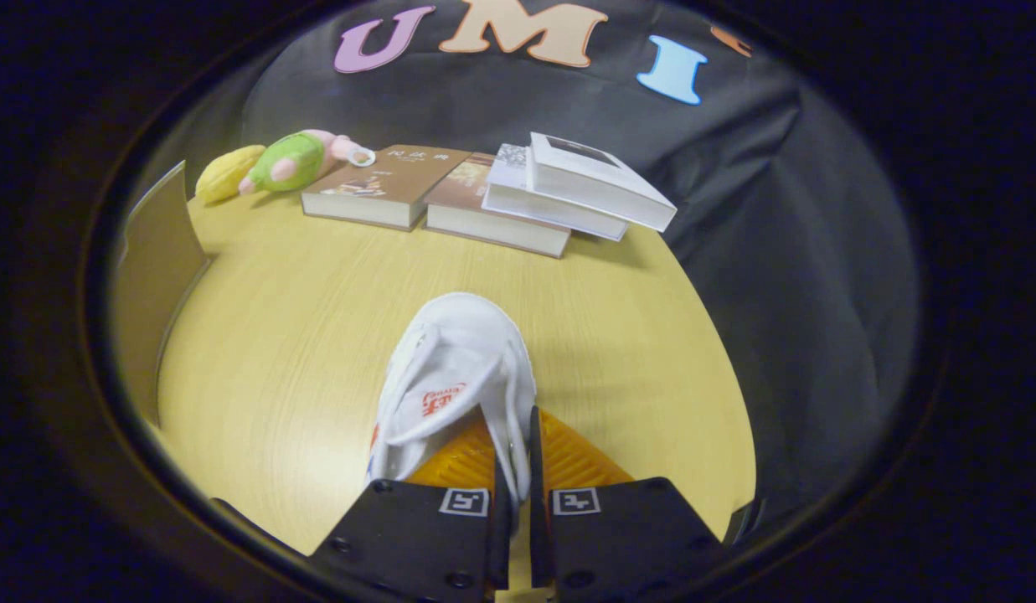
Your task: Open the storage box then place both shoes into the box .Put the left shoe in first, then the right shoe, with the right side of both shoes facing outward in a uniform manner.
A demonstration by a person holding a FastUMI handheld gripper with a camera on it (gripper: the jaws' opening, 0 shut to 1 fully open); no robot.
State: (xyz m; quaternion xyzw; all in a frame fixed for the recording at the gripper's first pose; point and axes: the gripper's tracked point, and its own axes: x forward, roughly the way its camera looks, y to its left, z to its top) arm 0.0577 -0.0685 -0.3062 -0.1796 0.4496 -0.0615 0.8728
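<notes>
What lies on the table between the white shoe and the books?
Nothing: bare table in the gripper view, from the shoe, gripped by the gripper, to the books.

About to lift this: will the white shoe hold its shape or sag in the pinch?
Likely floppy: the gripper pinches only the thin cloth collar of the white shoe, so the toe may droop. It looks light, so slipping seems unlikely.

shoe (455, 368) before books (484, 197) (on table (300, 335))

Bare table (300, 335) lies open on both sides of the white shoe (455, 368) pinched in the jaws. Beyond it, books (484, 197) and plush toys (283, 163) line the far edge. A cardboard wall (153, 268) blocks the left.
</notes>
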